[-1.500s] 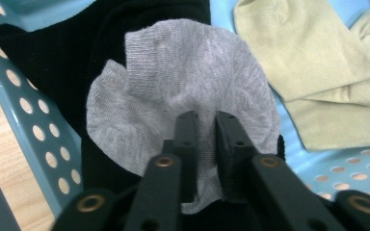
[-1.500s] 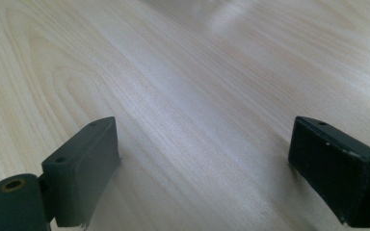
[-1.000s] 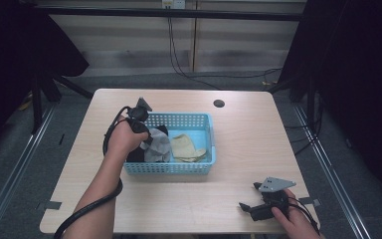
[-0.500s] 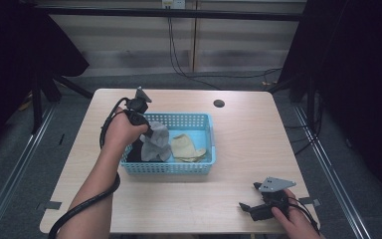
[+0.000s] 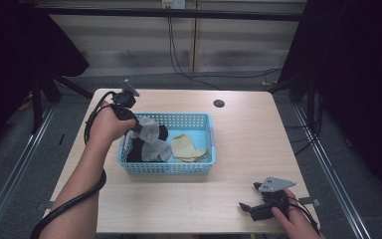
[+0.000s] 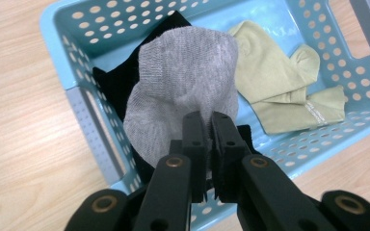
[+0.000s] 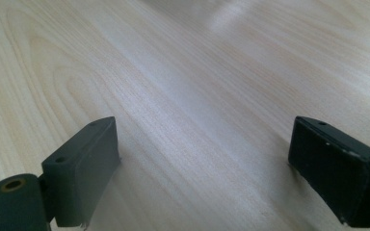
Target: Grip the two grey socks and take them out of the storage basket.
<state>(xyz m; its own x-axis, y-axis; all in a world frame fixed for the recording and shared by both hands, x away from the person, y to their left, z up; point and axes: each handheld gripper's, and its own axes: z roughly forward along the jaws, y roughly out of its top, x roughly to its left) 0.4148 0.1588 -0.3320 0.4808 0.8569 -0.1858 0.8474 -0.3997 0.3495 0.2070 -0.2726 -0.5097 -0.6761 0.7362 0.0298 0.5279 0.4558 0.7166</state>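
A light blue perforated basket (image 5: 199,167) sits mid-table and holds a black garment (image 5: 135,149) and a pale yellow-green sock (image 5: 186,148). Over the basket's left end my left gripper (image 5: 135,128) is shut on a grey sock (image 5: 149,134), which hangs lifted above the other clothes. In the left gripper view the grey sock (image 6: 183,91) drapes from between the closed jaws of the left gripper (image 6: 208,120), above the black garment (image 6: 113,82) and the yellow-green sock (image 6: 279,82). My right gripper (image 5: 246,206) rests low at the table's front right, open, with bare wood between its fingers (image 7: 84,163).
The wooden table (image 5: 258,139) has a small dark hole (image 5: 219,103) near its far edge. A black cable (image 5: 92,124) loops from the left gripper along the forearm. Dark curtains and floor rails flank the table.
My left gripper has risen and drawn back toward the basket's far left corner, lifting the grey sock up out of the pile. The right gripper has stayed still.
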